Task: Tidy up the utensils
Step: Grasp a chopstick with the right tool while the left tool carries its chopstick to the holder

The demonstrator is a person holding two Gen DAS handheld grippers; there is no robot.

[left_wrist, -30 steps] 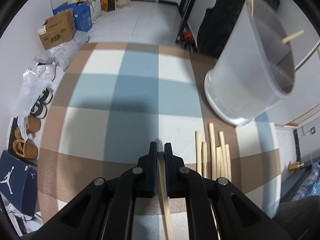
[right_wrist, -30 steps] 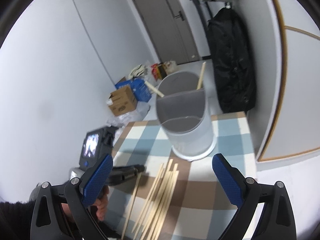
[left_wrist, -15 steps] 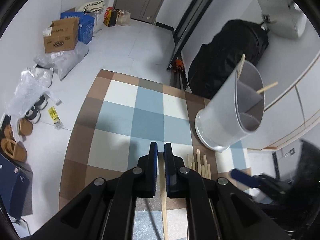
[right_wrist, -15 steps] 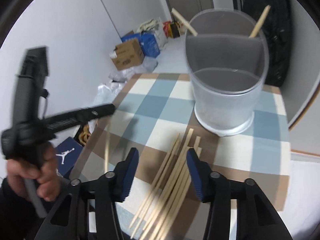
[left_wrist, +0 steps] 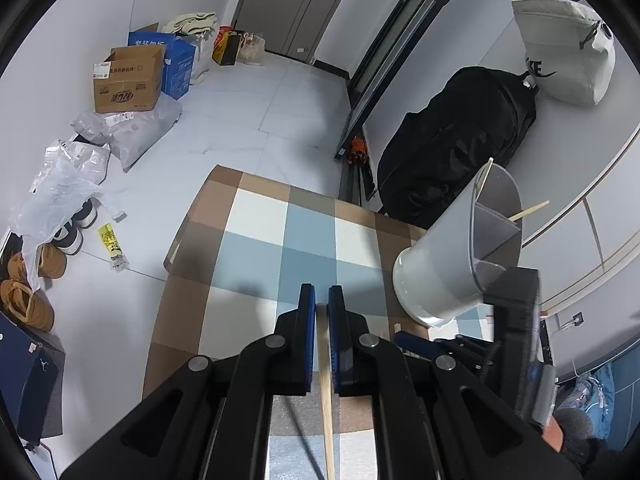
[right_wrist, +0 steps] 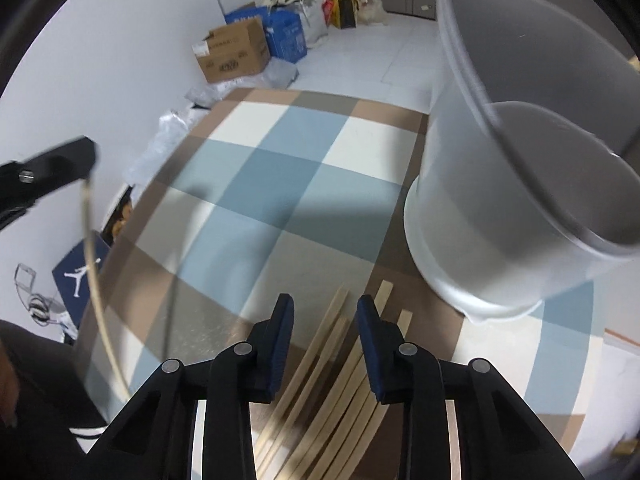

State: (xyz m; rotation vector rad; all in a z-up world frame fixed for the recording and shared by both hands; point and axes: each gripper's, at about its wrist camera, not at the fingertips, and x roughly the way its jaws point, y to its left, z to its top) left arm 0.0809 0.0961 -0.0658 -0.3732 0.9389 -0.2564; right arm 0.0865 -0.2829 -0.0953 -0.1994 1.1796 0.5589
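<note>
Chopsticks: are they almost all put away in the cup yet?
Not yet. Two sticks already stand in the grey cup. The left claw is shut on one chopstick. The right claw hangs open over the pile on the checked tablecloth, about seven left.

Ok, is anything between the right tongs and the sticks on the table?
Nothing visible. The right tongs hang open directly over the loose sticks, clear of the holder at right.
</note>
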